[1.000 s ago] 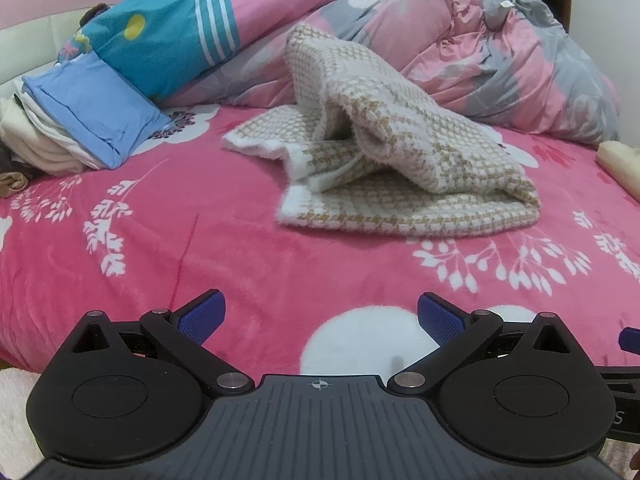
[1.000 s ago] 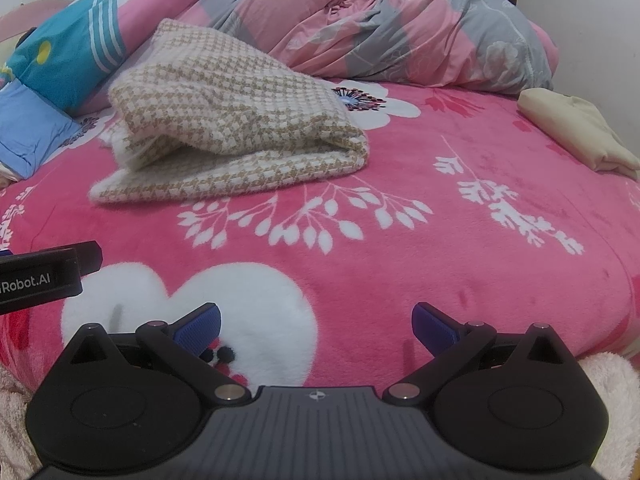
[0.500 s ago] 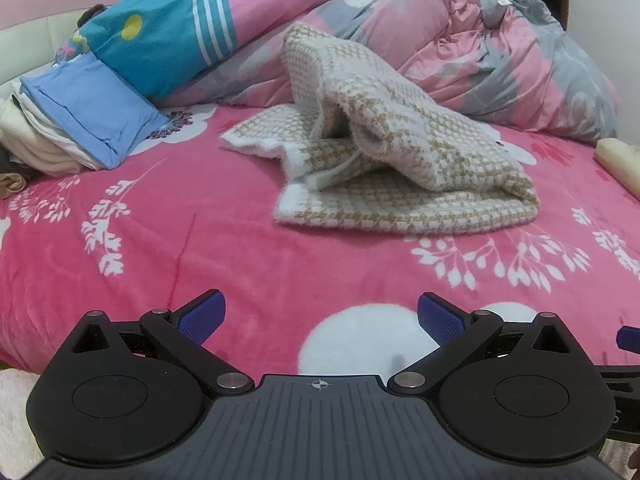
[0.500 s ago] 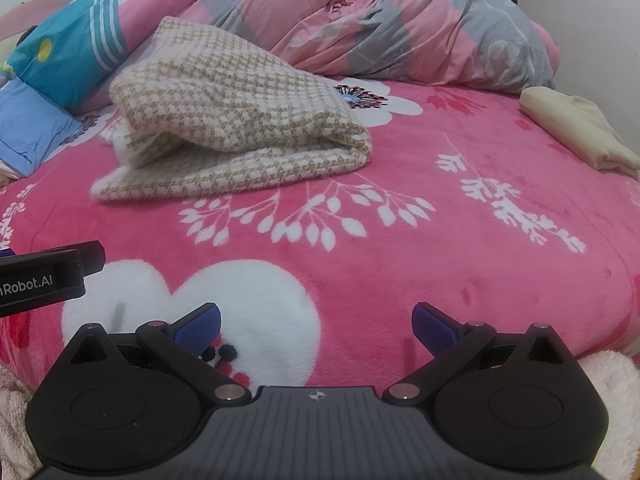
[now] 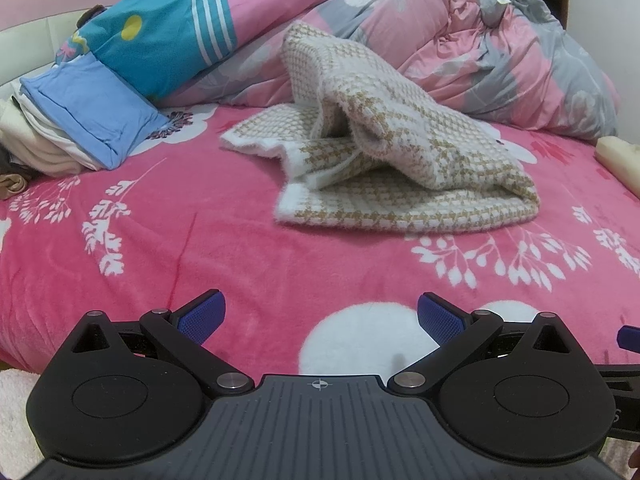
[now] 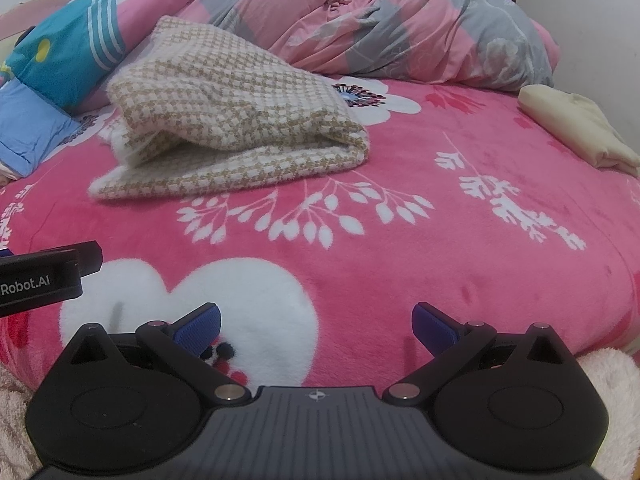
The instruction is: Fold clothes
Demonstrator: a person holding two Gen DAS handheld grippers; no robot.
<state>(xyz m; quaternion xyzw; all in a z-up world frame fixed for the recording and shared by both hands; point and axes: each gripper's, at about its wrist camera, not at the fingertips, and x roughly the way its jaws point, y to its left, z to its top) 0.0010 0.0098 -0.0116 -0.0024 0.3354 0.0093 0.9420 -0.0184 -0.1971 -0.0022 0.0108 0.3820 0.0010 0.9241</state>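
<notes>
A beige and white houndstooth knit garment [image 5: 400, 168] lies loosely folded on the pink floral bed, with one part humped up at the back. It also shows in the right wrist view [image 6: 232, 120]. My left gripper [image 5: 319, 316] is open and empty, low over the near edge of the bed, well short of the garment. My right gripper [image 6: 316, 318] is open and empty too, to the right of the left one. The side of the left gripper [image 6: 44, 278] shows at the left of the right wrist view.
A rumpled pink and grey duvet [image 5: 500, 60] fills the back of the bed. A blue pillow on stacked folded cloth [image 5: 88, 120] sits at the left. A cream folded cloth [image 6: 576, 128] lies at the right edge. A fluffy white rug [image 6: 608, 376] lies below the bed.
Both grippers have drifted very slightly; the garment lies as before and the jaws stay open.
</notes>
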